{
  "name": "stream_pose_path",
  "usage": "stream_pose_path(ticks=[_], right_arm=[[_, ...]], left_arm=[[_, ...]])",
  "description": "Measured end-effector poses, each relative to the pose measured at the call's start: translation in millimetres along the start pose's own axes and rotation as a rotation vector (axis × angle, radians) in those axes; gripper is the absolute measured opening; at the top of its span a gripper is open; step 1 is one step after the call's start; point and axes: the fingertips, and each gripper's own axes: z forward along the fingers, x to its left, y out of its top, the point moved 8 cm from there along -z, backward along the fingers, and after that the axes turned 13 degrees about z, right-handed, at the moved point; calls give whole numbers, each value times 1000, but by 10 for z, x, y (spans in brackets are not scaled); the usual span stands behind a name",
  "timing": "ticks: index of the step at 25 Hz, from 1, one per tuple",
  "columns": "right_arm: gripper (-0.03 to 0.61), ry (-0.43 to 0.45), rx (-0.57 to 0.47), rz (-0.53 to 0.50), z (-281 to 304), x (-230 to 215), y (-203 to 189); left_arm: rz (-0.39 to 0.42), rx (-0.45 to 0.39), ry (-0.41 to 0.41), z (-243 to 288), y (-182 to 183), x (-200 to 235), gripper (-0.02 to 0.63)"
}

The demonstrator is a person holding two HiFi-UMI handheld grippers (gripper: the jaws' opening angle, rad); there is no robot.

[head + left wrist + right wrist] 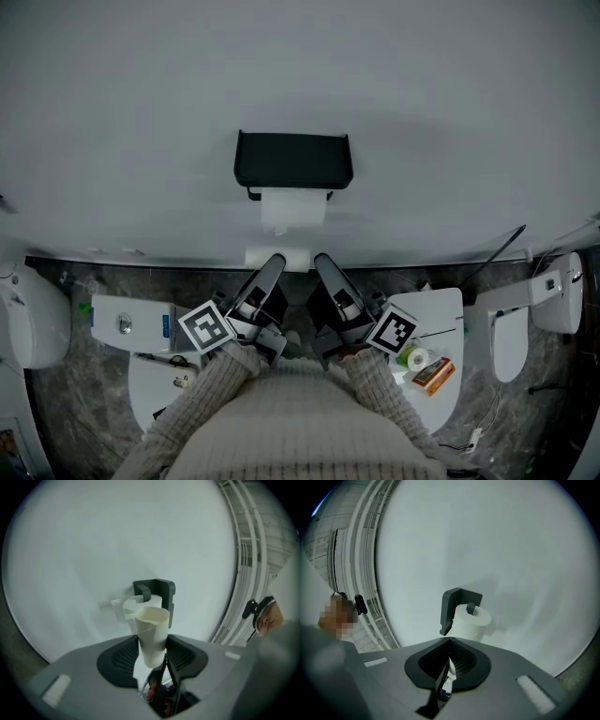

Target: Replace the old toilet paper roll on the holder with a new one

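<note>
The person wears a chunky ribbed-knit sweater [300, 427] in pale oatmeal, or perhaps light grey, as the dim light makes it hard to tell. Its left sleeve [202, 389] shows at seven o'clock and its right sleeve [380, 384] at five. The left gripper [274, 262] and right gripper [322, 262] have grey shells with black ribbed jaw pads. Each bears a white cube printed with black squares — the left marker cube [206, 328] and the right marker cube [392, 329].

The light is dim, flat and cool in every view, with a grey-blue cast. Faint soft shadows lie on the wall [141, 112] beside the holder [293, 159]. Both gripper views bulge like a fisheye, with black corners. In the left gripper view the cardboard tube [151, 634] at lower centre looks slightly soft. The head view's edges curve too.
</note>
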Motion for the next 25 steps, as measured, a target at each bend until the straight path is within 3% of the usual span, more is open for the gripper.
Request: stream_pose_path(ticks=[25], right_arm=[[0,31,66,1,113,20,50]], left_arm=[[-16,-33,1,-55,66,12,172]])
